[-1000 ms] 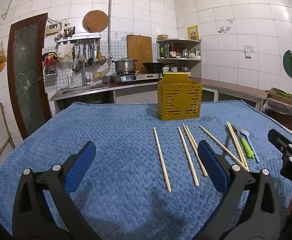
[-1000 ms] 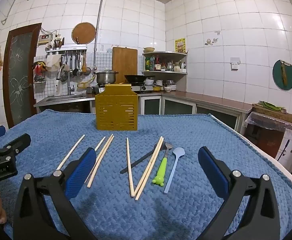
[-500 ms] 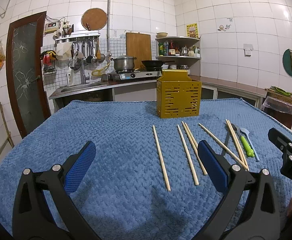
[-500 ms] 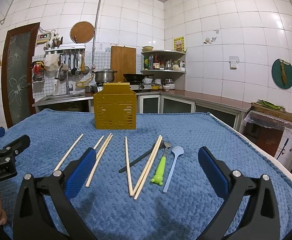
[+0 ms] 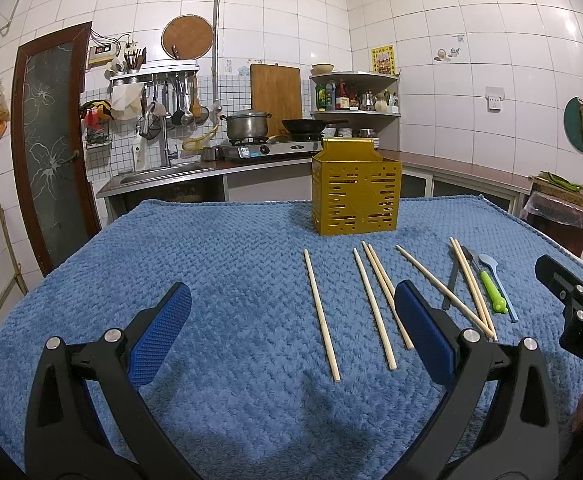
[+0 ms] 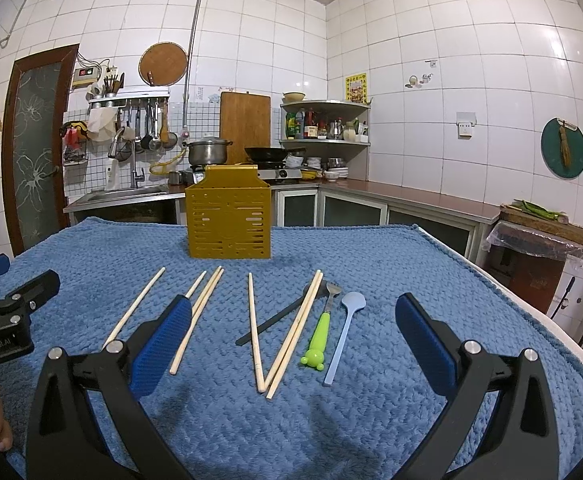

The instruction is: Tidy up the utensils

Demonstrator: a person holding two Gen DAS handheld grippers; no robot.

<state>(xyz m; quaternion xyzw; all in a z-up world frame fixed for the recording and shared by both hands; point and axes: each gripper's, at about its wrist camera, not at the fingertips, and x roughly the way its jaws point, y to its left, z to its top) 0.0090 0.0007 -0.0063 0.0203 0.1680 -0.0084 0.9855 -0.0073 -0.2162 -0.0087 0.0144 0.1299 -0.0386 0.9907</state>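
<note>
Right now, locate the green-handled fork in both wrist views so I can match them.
Left wrist view: the green-handled fork lies far right on the blue cloth, beside the blue spoon.
Right wrist view: it lies right of centre, between the chopstick pair and the spoon.
Shared landmark: the yellow utensil holder, behind it in both.

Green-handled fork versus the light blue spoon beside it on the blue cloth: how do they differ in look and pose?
The green-handled fork has a thick bright green handle ending in a rounded knob and a metal head; the light blue spoon is slim and one colour throughout. The fork's head lies close to the chopsticks and a dark utensil, while the spoon lies apart on the outer right. Both lie flat, heads toward the yellow utensil holder.
</note>
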